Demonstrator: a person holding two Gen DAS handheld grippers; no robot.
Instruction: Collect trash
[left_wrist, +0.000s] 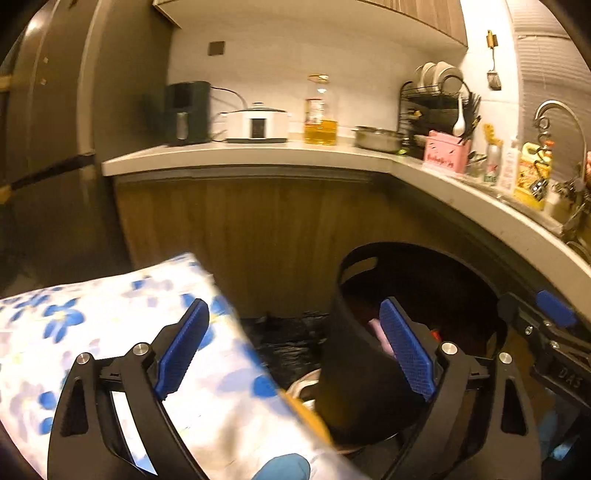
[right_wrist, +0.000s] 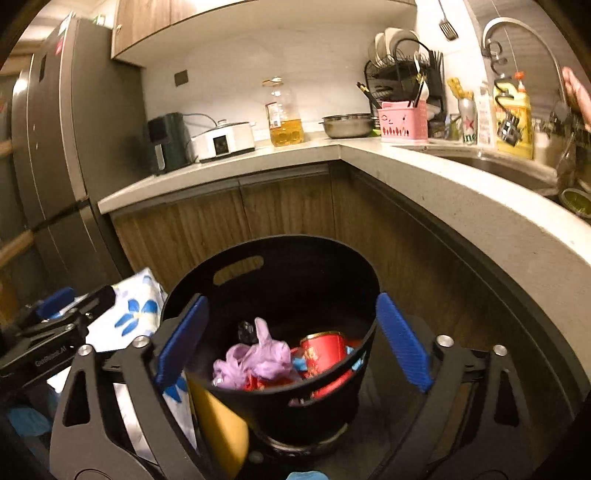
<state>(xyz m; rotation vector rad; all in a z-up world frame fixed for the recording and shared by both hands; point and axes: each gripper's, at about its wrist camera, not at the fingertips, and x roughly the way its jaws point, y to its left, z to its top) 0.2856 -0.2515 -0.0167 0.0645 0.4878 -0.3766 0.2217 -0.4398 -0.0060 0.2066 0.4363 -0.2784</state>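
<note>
A black trash bucket (right_wrist: 280, 402) with a handle slot stands on the floor by the cabinets. It holds a crumpled purple bag (right_wrist: 255, 360), a red can (right_wrist: 325, 350) and other scraps. My right gripper (right_wrist: 293, 339) is open, hovering over the bucket's mouth, empty. My left gripper (left_wrist: 295, 347) is open and empty, left of the bucket (left_wrist: 369, 369). A white bag with blue flowers (left_wrist: 110, 332) lies under its left finger; it also shows in the right wrist view (right_wrist: 136, 310). The right gripper's tip (left_wrist: 554, 314) shows at the right edge.
An L-shaped counter (right_wrist: 424, 177) carries an air fryer (right_wrist: 166, 144), cooker (right_wrist: 221, 140), oil bottle (right_wrist: 282, 114), steel bowl (right_wrist: 347, 125), pink caddy (right_wrist: 404, 122), dish rack and sink. Wooden cabinets (right_wrist: 221, 221) stand behind the bucket. A fridge (right_wrist: 55, 147) is at left.
</note>
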